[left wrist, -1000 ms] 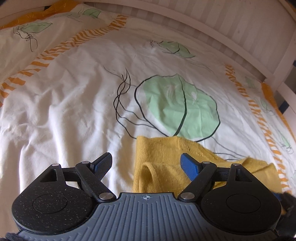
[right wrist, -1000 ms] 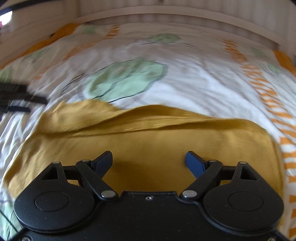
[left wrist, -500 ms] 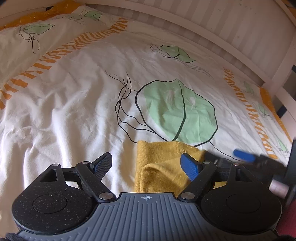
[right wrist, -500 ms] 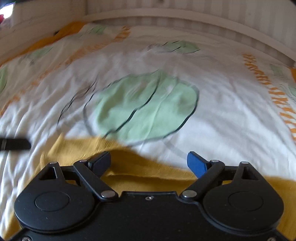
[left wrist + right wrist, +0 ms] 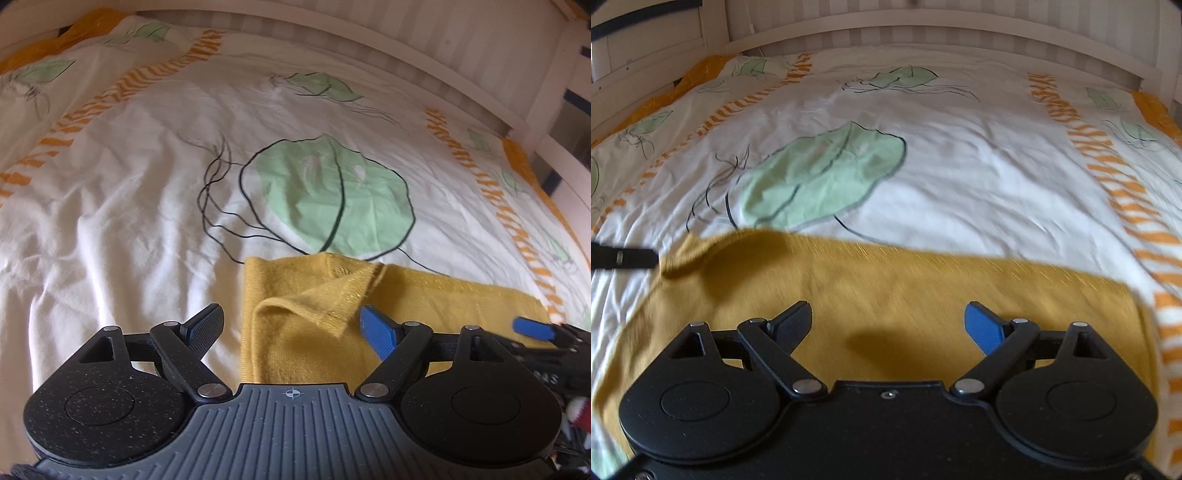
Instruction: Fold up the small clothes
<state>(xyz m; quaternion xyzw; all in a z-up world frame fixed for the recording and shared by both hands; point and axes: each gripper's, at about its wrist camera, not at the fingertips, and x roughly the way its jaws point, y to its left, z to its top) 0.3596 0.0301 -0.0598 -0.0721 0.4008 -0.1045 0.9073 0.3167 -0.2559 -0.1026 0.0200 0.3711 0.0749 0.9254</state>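
both tongs, left gripper (image 5: 291, 325) and right gripper (image 5: 888, 321), gape released over the mustard garment (image 5: 905, 291); one sleeve (image 5: 325, 295) lies folded in; further folds likely remain

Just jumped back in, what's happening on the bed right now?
A person is folding a yellow garment on the leaf-print bedspread with a handheld tool in each hand. The left tool and right tool both hover open above the garment, gripping nothing. One flap lies turned over at its left end.
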